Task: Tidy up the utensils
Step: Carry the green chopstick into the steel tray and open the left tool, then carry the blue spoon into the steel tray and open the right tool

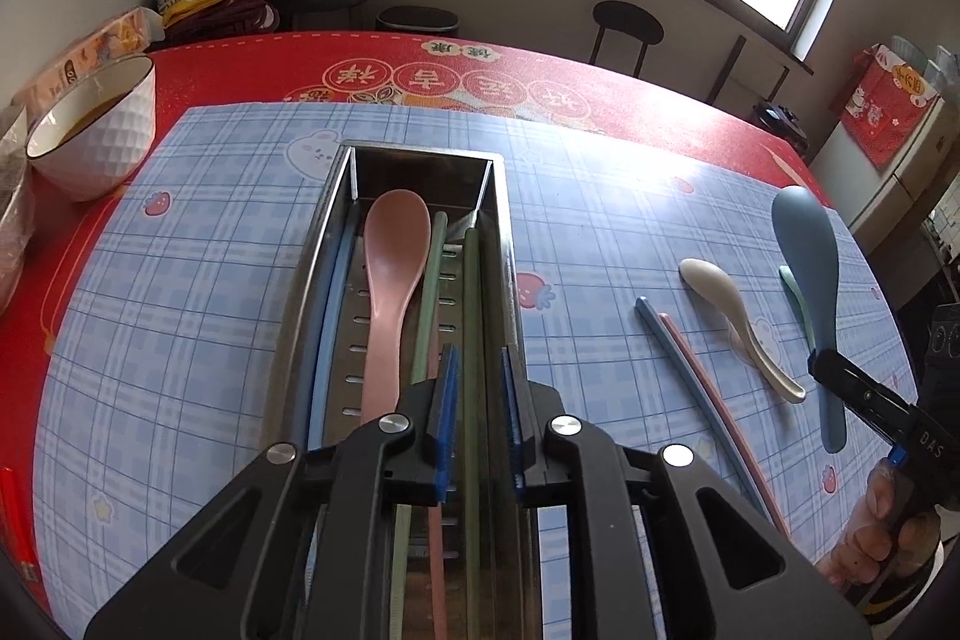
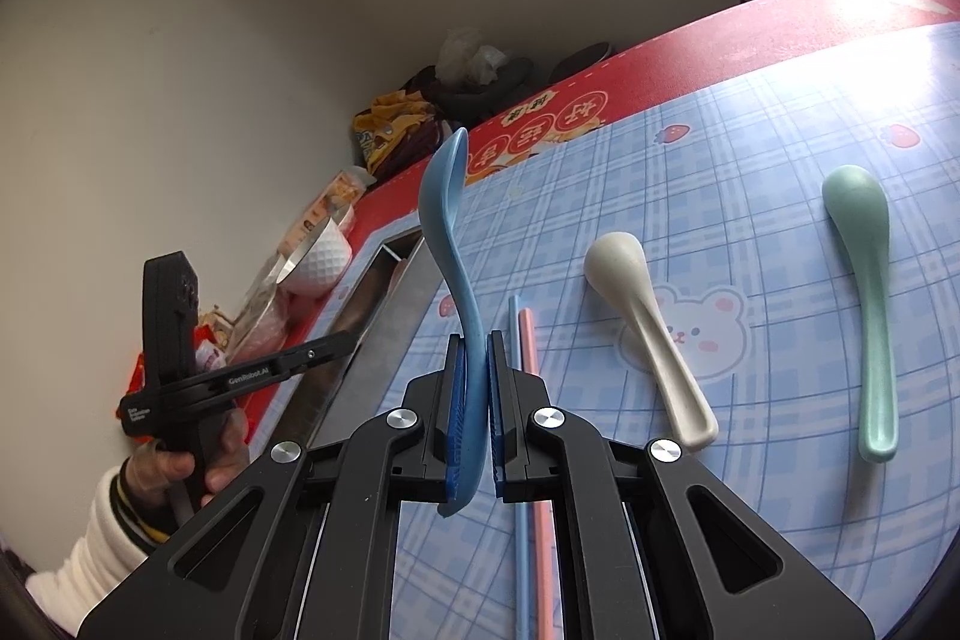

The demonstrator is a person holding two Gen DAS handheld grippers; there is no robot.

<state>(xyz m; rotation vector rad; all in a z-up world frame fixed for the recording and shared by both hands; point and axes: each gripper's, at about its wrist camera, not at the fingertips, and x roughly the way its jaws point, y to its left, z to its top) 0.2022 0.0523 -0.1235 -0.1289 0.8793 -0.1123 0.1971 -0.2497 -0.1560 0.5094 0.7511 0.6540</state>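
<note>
Nearest in the right wrist view, the right claw (image 2: 475, 400) was pinching the blue spoon (image 2: 447, 220) by its handle, bowl raised toward the upper middle of the frame. That spoon looked light, stiff and smooth, probably plastic, so I judged a grip on the narrow handle steadier than one on the rounded bowl, which could slip. Beyond it, on the checked mat, lay a blue and a pink chopstick (image 2: 528, 334), then a white spoon (image 2: 651, 340) and a green spoon (image 2: 870, 310) toward the right. The chopsticks seemed thin and apt to roll; a hold near the middle would suit them.

Only the left wrist view looked down into the metal tray (image 1: 336, 196) at centre frame, where a pink spoon (image 1: 390, 280) and green chopsticks (image 1: 474, 316) already lay. There the left claw (image 1: 477, 388) stood slightly spread over a green chopstick, pads not pressing it. Farther off, at upper left, a white bowl (image 1: 102, 142) sat on the red tabletop (image 1: 600, 100).
</note>
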